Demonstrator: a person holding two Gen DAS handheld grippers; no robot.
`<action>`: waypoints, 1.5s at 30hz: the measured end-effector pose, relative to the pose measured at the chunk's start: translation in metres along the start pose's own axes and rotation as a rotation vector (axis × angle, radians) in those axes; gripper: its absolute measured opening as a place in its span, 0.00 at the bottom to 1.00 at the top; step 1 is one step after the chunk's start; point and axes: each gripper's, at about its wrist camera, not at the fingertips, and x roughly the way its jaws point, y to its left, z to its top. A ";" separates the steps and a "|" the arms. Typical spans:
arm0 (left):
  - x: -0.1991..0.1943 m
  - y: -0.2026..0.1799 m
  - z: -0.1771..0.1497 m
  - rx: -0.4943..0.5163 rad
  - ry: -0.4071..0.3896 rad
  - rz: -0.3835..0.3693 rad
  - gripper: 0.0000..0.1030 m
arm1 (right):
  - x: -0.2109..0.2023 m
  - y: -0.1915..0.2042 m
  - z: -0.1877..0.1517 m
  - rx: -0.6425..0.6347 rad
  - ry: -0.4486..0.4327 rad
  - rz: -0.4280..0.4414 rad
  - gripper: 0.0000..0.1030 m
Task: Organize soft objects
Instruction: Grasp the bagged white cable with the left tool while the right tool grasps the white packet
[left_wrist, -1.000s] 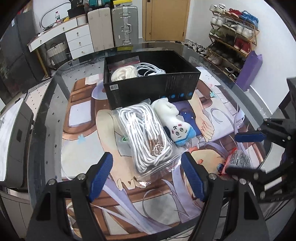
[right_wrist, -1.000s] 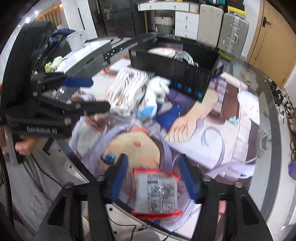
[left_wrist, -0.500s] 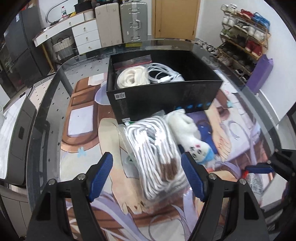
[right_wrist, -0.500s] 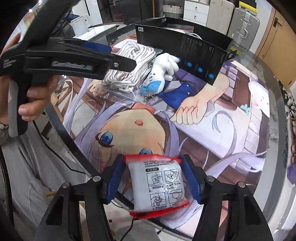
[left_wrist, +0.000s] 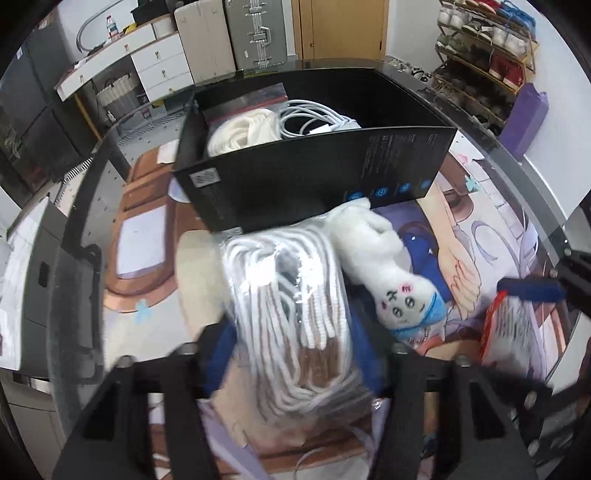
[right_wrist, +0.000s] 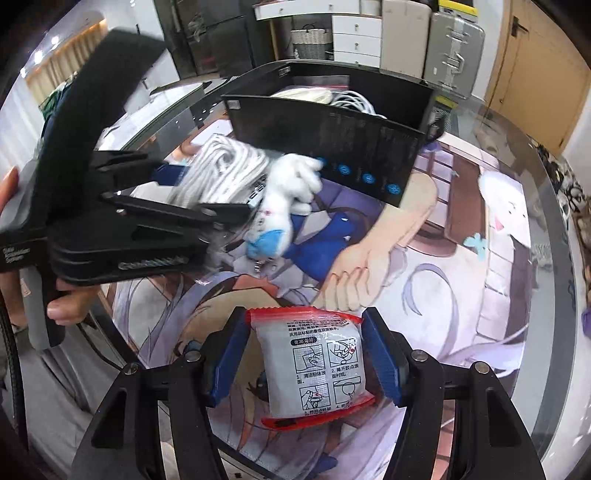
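Note:
My left gripper (left_wrist: 295, 354) stands around a clear bag of white rope (left_wrist: 295, 314); its blue pads are at the bag's two sides, and contact is not clear. The bag also shows in the right wrist view (right_wrist: 225, 170). A white plush toy with a blue bib (left_wrist: 388, 273) lies right of the bag, against the black box (left_wrist: 306, 184). The box holds white yarn (left_wrist: 243, 129) and white cables (left_wrist: 314, 122). My right gripper (right_wrist: 306, 362) is shut on a red-edged white packet (right_wrist: 314, 362), held above the mat.
An anime-print mat (right_wrist: 461, 258) covers the round glass table (left_wrist: 74, 258). The table edge is close under the right gripper. A shoe rack (left_wrist: 480, 55) stands at the far right; drawers and suitcases (left_wrist: 229, 33) stand behind the box.
My left gripper has moved forward and down over the rope bag, and its jaws have narrowed around it. My right gripper has kept the packet and moved closer to the box.

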 end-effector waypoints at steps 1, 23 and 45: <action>-0.002 0.001 -0.001 0.003 0.008 -0.005 0.40 | 0.000 0.001 -0.001 -0.003 0.005 0.003 0.62; -0.015 0.010 -0.033 0.047 0.046 -0.069 0.38 | 0.001 0.013 -0.020 -0.078 0.059 -0.012 0.45; -0.046 0.004 -0.020 0.024 -0.012 -0.099 0.34 | -0.033 0.019 -0.003 -0.066 -0.036 0.010 0.44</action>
